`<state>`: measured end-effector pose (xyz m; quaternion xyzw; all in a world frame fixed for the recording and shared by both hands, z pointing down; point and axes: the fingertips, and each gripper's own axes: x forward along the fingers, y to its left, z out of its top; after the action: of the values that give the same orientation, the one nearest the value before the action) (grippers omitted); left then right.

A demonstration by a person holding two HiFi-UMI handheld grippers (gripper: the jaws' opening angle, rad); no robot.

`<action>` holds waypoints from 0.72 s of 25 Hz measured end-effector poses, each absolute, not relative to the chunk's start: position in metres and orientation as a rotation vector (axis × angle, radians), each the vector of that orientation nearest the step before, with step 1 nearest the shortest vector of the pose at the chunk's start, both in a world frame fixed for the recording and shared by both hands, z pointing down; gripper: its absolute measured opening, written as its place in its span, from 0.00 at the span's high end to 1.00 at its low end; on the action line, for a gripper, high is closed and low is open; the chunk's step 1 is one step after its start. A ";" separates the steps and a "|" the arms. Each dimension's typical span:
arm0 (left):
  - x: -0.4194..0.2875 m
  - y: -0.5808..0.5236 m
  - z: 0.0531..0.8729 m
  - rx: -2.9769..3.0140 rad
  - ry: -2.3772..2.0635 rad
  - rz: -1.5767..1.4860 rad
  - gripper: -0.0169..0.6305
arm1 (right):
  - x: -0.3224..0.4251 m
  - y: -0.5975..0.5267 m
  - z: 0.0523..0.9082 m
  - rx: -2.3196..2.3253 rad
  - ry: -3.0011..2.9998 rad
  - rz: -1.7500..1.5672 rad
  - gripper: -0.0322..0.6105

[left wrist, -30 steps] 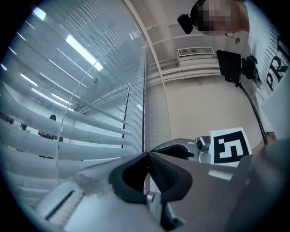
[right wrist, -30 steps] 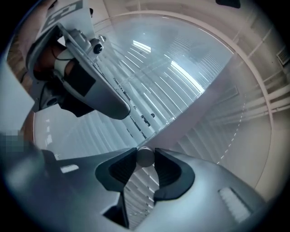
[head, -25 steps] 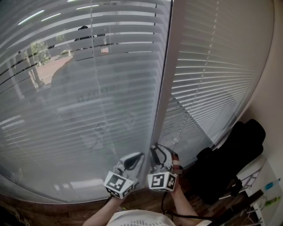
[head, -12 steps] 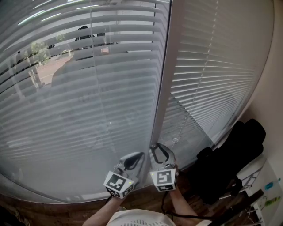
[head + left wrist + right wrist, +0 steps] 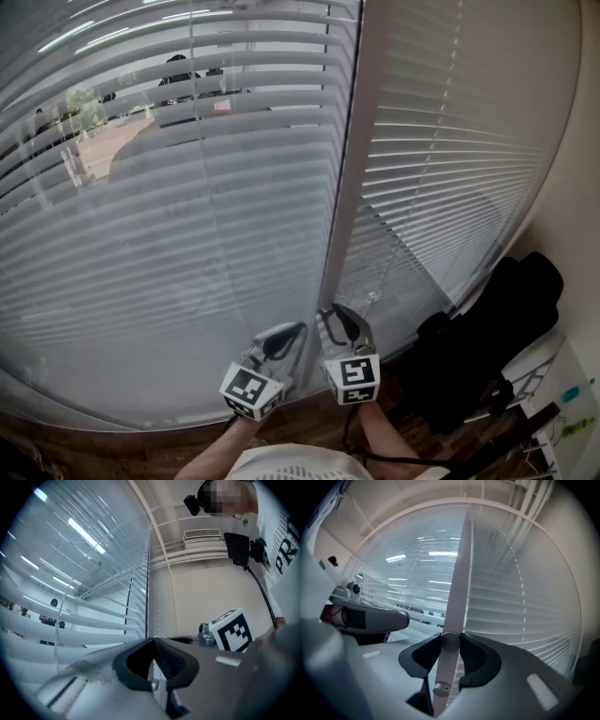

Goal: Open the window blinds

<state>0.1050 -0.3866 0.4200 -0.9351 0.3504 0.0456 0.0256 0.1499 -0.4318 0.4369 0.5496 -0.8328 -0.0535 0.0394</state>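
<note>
The window blinds (image 5: 187,216) hung straight ahead on either side of an upright window post (image 5: 344,178). Their slats were tilted only enough to let the street show through at the upper left. The right tool (image 5: 337,323) was low beside the post, its two pads clamped on a small round pale piece, apparently the lower end of the tilt wand (image 5: 450,641). The left tool (image 5: 153,641) sat just beside it with its jaws together and nothing between them.

The wand looked light, stiff and smooth, so it would probably slip under a twist unless pinched squarely across its round end. The slats looked thin and easily bent and were best left untouched. The wand's bottom end seemed the right place to hold.
</note>
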 end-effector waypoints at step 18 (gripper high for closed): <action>0.099 -0.388 0.417 -2.884 1.093 0.152 0.99 | 0.156 -0.435 0.440 1.818 -2.787 0.378 0.74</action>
<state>0.0991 -0.3883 0.4174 -0.9336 0.3538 0.0492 0.0270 0.1559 -0.4354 0.4399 0.5399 -0.8277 0.1124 -0.1037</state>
